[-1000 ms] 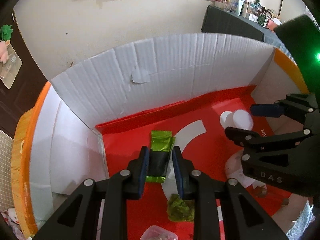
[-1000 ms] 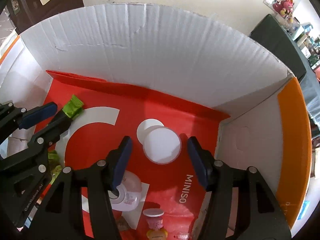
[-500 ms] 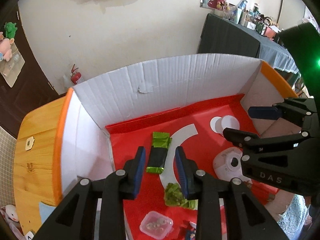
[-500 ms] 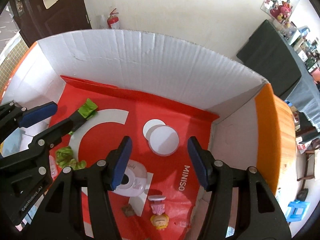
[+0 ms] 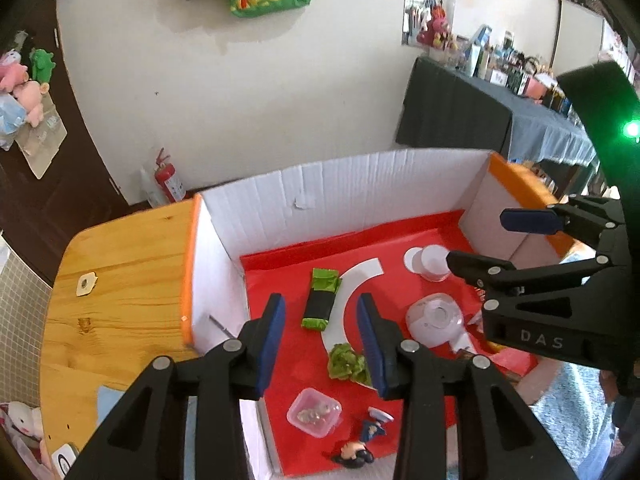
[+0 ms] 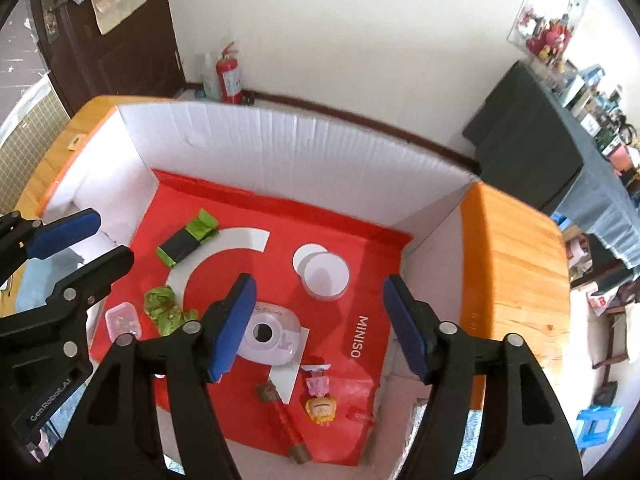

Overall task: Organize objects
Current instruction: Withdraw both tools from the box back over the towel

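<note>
In the left wrist view, the left gripper fills the lower middle of the frame, its blue-padded jaws apart and holding nothing. Between and beyond them, at the centre, a green and black snack packet lies flat on the red bag that lines the cardboard box. A crumpled green wrapper sits just below the packet, and a clear plastic tub lies at lower centre. The right gripper reaches in from the right edge.

In the right wrist view, the right gripper takes up the lower half, jaws wide apart and empty. Beyond them, right of centre, rests a white round lid; a lilac toy camera peeks out beside the left jaw. A small doll figure lies at lower centre.

Both grippers hover above the box with nothing picked, so the sorting seems to be at a choosing step. The next move probably calls for lowering one gripper over a single item, the packet or the lid, and squaring the jaws to its narrow side before closing.
</note>
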The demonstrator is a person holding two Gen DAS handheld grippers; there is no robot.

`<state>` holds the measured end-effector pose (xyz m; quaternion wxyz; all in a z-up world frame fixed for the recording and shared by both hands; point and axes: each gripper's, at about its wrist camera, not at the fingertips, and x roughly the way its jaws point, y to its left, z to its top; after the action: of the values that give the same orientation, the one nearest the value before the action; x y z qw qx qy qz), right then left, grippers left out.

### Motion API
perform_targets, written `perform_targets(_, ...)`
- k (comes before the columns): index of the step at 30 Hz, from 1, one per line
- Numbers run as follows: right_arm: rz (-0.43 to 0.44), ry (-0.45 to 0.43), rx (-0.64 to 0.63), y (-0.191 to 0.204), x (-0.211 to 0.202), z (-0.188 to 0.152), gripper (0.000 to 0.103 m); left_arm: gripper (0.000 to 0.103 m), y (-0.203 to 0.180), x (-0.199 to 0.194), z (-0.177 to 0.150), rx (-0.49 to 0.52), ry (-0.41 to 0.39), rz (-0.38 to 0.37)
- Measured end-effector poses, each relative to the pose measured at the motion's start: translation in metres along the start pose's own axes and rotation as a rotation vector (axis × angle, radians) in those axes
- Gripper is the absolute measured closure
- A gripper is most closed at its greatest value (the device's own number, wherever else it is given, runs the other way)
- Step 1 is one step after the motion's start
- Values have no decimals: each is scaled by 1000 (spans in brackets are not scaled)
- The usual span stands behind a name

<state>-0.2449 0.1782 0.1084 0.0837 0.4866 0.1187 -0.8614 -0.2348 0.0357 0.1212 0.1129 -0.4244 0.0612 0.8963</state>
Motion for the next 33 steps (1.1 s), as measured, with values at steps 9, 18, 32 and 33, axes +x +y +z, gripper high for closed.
perform_targets(9, -19, -143, -3, 17, -22, -6, 28, 46, 2, -60, -17, -31, -147, 6)
perform_targets(18, -9, -301, -2, 30, -66, -47, 16, 30, -8, -113, -51, -17, -276, 11)
perform_targets(32, -58, -443, 60, 35, -98, -121, 9, 15, -19, -138, -118, -58, -312, -38)
perform_targets(33, -62, -447, 61, 36, -98, -127, 8, 15, -19, -139, -121, -66, -311, -44)
